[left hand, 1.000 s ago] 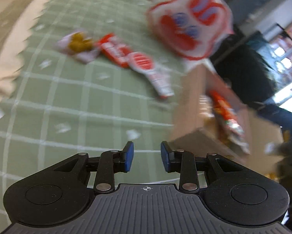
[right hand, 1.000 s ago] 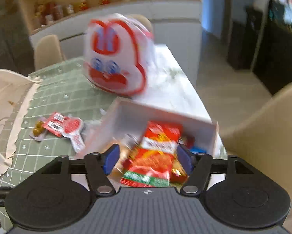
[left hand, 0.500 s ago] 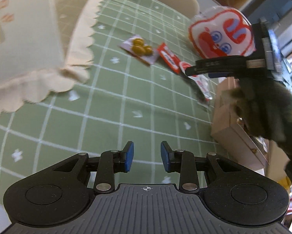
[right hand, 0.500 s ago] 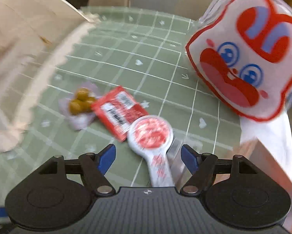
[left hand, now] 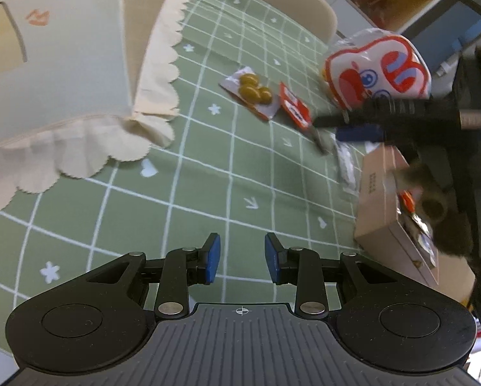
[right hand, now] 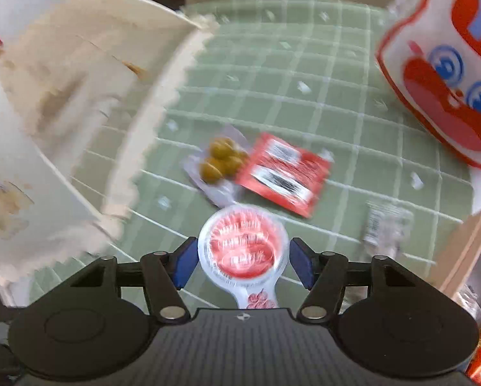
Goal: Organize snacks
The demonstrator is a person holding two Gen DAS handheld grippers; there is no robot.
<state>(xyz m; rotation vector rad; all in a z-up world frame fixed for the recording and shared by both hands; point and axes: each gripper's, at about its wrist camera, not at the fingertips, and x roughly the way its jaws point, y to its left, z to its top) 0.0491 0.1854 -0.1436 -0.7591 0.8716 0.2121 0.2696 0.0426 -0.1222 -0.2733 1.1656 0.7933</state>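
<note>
Loose snacks lie on the green checked tablecloth (left hand: 208, 167): a clear pack of green olives (right hand: 219, 160), also in the left wrist view (left hand: 253, 91), a red sachet (right hand: 285, 173) (left hand: 293, 107), and a round red-and-white spoon-shaped pack (right hand: 243, 251). My right gripper (right hand: 243, 265) is open with its fingers either side of the round pack, low over the cloth. My left gripper (left hand: 242, 259) is open and empty above bare cloth. The cardboard box (left hand: 385, 212) holding snacks stands at the right.
A big white-and-red rabbit-face bag (right hand: 449, 74) (left hand: 378, 67) stands behind the snacks. A cream box under a scalloped cloth (left hand: 63, 64) fills the left. A small clear wrapper (right hand: 385, 228) lies by the box. A chair (left hand: 291, 3) stands beyond the table.
My right gripper has moved from over the box down and left to the loose snacks, and now straddles the round pack. The left gripper has pulled back, its gap unchanged.
</note>
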